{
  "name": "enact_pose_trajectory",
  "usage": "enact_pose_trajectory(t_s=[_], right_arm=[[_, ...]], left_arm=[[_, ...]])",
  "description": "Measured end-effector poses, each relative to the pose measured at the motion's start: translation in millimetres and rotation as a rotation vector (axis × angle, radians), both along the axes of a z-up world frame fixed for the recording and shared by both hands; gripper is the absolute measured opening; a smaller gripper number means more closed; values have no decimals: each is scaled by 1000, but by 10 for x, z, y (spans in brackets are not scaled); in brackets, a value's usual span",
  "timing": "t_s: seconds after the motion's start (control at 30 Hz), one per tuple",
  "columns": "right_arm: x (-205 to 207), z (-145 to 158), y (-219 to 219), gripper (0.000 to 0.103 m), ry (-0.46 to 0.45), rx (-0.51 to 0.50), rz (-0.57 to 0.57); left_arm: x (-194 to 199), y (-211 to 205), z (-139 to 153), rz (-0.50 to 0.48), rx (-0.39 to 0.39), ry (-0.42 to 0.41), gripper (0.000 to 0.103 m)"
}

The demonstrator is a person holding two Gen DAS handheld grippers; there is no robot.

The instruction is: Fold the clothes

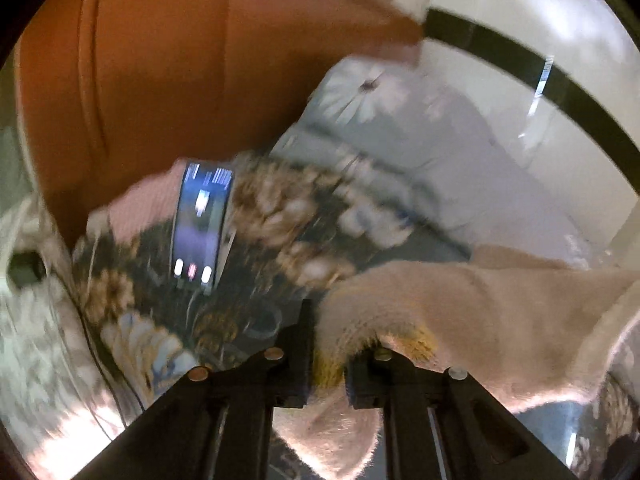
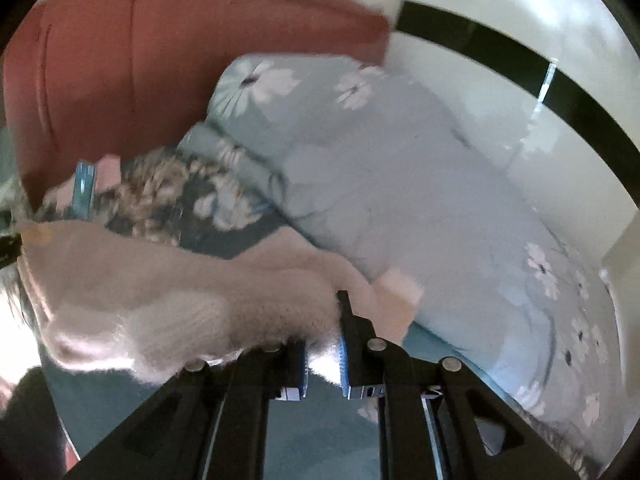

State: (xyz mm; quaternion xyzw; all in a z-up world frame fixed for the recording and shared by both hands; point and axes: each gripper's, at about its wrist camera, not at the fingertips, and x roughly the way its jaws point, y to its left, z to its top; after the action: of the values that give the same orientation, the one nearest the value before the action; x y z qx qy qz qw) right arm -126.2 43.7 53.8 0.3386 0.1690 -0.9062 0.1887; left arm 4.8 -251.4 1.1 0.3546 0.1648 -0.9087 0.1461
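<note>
**Left wrist and right wrist views: sweater's up off the bed, fold hasn't really started**

Biggest thing first: the bed [image 2: 460, 208] with its pale blue floral duvet fills most of both views, an orange headboard [image 1: 160, 60] behind it. A dark floral blanket [image 1: 280, 216] lies near the headboard with a lit phone [image 1: 202, 224] on top.

The fuzzy cream sweater [image 2: 168, 280] hangs stretched between both tools above the bedding. Left gripper [image 1: 326, 368] is clamped on one edge, right gripper [image 2: 324, 356] pinched onto another.

So I'd say it's early days: garment grabbed and held up, no crease made, no folded pile anywhere that I can see. Everything's pretty blurry though.
</note>
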Motion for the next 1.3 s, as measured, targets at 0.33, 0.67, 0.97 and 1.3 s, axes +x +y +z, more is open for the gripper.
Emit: enact_pose_trajectory(t_s=[0.33,0.67,0.97,1.3], right_arm=[[1001,922,801,11,177,-158,-75],[1971,1169,1372,11,156,-266,26],[799,188,1453,11,-180,-286,-111],[-492,-1032,1636,12,-431,-301,-297]], left_arm=[[543,517,1115,-106,-124,254,12],[1257,674,1496,-220,-180,297,12],[80,781,638,-292,-161,3,12],[-1105,948,-636,-346,-59,-274,12]])
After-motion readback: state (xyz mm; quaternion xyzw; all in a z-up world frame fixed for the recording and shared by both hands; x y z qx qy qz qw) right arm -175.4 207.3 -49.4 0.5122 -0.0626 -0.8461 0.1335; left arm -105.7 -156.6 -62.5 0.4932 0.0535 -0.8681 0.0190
